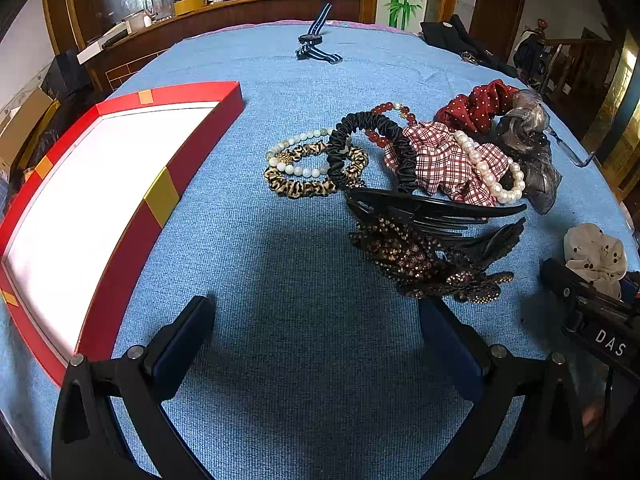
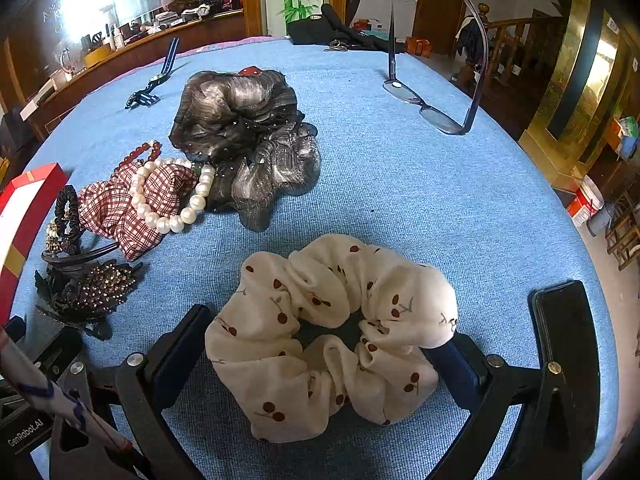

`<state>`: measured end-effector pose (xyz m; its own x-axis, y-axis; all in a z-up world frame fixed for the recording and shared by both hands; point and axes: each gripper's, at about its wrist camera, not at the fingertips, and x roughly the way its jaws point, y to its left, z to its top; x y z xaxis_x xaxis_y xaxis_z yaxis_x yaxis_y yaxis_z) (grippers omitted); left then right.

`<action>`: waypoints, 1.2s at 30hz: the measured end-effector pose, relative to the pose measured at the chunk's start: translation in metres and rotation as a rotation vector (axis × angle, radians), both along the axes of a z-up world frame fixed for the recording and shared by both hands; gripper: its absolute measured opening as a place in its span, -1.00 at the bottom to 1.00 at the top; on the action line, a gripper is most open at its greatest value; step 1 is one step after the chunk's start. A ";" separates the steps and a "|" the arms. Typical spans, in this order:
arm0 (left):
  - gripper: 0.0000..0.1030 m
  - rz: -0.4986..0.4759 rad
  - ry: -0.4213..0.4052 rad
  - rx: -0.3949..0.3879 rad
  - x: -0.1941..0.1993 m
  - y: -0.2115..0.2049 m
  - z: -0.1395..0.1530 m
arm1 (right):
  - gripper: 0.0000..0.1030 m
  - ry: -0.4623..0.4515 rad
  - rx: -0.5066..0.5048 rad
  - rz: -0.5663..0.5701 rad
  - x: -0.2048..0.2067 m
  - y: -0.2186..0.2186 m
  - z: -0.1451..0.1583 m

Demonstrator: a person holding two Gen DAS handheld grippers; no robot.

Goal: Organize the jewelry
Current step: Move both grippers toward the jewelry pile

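Note:
A red box with a white lining [image 1: 100, 200] lies on the blue cloth at the left. A pile of jewelry sits mid-table: a leopard scrunchie [image 1: 304, 188], pale bead bracelet [image 1: 296, 170], black scrunchie [image 1: 360, 136], plaid scrunchie [image 1: 444, 164], pearl bracelet [image 1: 492, 176] and a rhinestone hair clip [image 1: 420, 252]. My left gripper [image 1: 316, 320] is open and empty, just short of the clip. My right gripper [image 2: 324, 336] is open around a cream cherry-print scrunchie [image 2: 332, 332], which lies between the fingers. That scrunchie also shows in the left wrist view [image 1: 596, 256].
A grey organza scrunchie [image 2: 248, 140] and a red dotted scrunchie [image 1: 480, 106] lie behind the pile. A striped-strap watch [image 1: 316, 46] lies far back. Glasses [image 2: 432, 108] stand at the right. The table edge drops off at the right.

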<state>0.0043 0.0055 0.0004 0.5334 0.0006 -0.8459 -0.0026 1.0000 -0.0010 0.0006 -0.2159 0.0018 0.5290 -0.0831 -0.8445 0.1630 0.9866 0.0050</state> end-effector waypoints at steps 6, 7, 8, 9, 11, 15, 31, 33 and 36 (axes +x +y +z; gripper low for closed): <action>1.00 0.000 -0.001 0.001 0.000 0.000 0.000 | 1.00 0.000 0.003 -0.008 0.003 -0.002 -0.001; 1.00 0.000 -0.002 0.000 0.000 0.001 0.000 | 1.00 0.009 0.005 0.001 0.003 -0.003 0.000; 1.00 0.000 -0.002 -0.001 0.000 0.000 0.000 | 1.00 0.022 0.014 0.015 0.002 -0.002 0.002; 1.00 0.000 -0.002 0.000 0.000 0.000 0.000 | 1.00 0.038 0.028 0.031 -0.002 0.000 0.003; 1.00 0.000 -0.001 0.000 0.001 0.001 0.000 | 0.97 0.024 0.077 0.045 -0.013 -0.001 0.010; 1.00 0.000 -0.002 0.001 0.000 0.000 0.000 | 0.97 -0.084 0.062 0.065 -0.048 -0.004 0.038; 1.00 -0.075 -0.161 -0.037 -0.093 0.032 0.072 | 0.98 -0.326 0.240 0.035 -0.122 -0.017 0.103; 1.00 -0.048 -0.252 -0.030 -0.107 0.035 0.080 | 0.98 -0.366 0.273 0.060 -0.130 -0.006 0.109; 1.00 -0.040 -0.287 -0.018 -0.111 0.034 0.085 | 0.98 -0.388 0.255 0.099 -0.136 0.015 0.115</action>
